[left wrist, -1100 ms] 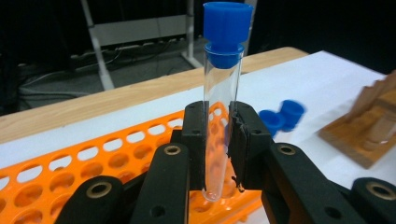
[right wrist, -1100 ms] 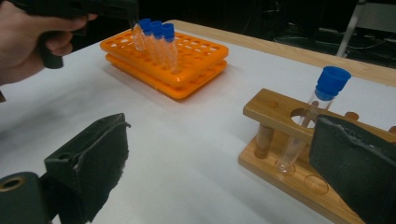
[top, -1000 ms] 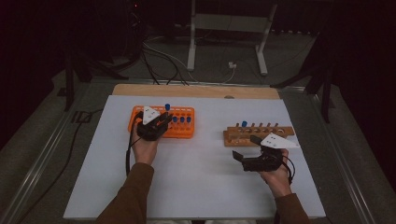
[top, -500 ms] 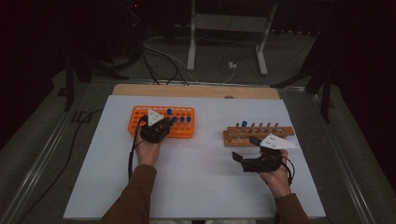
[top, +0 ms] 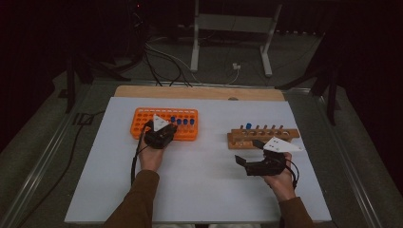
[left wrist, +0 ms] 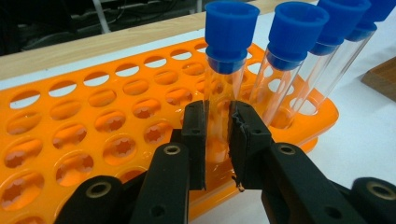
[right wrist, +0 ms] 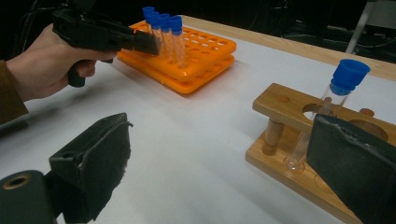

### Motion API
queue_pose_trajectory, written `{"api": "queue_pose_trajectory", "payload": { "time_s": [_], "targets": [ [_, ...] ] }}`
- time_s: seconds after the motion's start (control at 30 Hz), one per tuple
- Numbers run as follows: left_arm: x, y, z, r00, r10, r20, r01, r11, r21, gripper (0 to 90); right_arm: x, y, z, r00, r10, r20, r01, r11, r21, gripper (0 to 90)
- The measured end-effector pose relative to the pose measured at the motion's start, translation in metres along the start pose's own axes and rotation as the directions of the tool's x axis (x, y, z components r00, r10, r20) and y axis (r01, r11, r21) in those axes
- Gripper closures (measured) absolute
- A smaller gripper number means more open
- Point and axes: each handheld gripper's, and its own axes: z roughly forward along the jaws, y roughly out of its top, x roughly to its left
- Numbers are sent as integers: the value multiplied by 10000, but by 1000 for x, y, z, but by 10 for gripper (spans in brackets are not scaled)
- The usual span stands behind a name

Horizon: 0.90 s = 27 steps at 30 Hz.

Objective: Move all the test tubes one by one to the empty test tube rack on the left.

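My left gripper (left wrist: 217, 116) is shut on a clear test tube (left wrist: 219, 88) with a blue cap, held upright at the front row of the orange rack (left wrist: 93, 121). The jaws hide the tube's lower end. Three more blue-capped tubes (left wrist: 285, 60) stand in the rack just to its right. From above, the left gripper (top: 167, 130) sits at the near edge of the orange rack (top: 142, 121). My right gripper (right wrist: 224, 154) is open and holds nothing, just in front of the wooden rack (right wrist: 280, 105), which holds one blue-capped tube (right wrist: 343, 81).
The white table sheet (top: 204, 190) lies under both racks, with a wooden strip (top: 199, 92) along its far edge. The wooden rack (top: 263, 135) has several unfilled holes. Cables and a metal stand (top: 228, 42) lie on the floor beyond the table.
The left gripper has sunk with its tube, whose blue cap has come down to the level of the other caps in the orange rack. The right gripper has stayed put.
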Motion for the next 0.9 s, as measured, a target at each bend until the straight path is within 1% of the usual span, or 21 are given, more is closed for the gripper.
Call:
{"api": "queue_pose_trajectory", "payload": {
  "time_s": [0.07,0.13,0.2,0.3,0.37,0.53,0.63,0.7,0.77,0.83,0.9],
  "targets": [
    [1,1,-3,10000,-34,46,34,9999,-97,766,-1,0,0,10000,13,3,-13,10000,-19,63],
    [1,5,-8,9999,-122,76,125,9987,-494,748,-1,0,0,10000,24,-7,-24,10000,-12,63],
    [1,9,-12,9999,-152,33,154,9971,-748,738,-1,0,0,10000,12,-10,-12,10000,-2,63],
    [0,13,-15,10000,-60,-3,59,9958,-919,737,0,-1,1,10000,-30,-38,30,10000,35,63],
    [-2,13,-15,10000,73,-19,-74,9962,-873,766,1,-1,2,10000,-35,-37,35,10000,49,63],
    [-3,12,-15,9996,289,-4,-289,9978,-600,775,0,-1,1,10000,-13,-28,13,10000,33,63],
    [-4,10,-14,9991,422,-21,-422,9985,-340,776,1,-1,2,10000,-6,-32,6,10000,40,63],
    [-3,8,-14,9994,325,84,-323,9991,-277,776,1,-1,2,10000,-5,-33,5,10000,48,63],
    [-1,7,-15,9997,124,197,-120,9996,-248,772,1,-1,2,10000,-22,-9,22,10000,48,63],
    [1,5,-17,9998,-23,212,27,9998,-181,764,1,-1,2,10000,-5,-2,5,10000,33,63],
    [3,3,-21,9996,-130,236,134,9997,-186,701,0,-1,1,10000,20,36,-20,10000,16,63]
  ]
}}
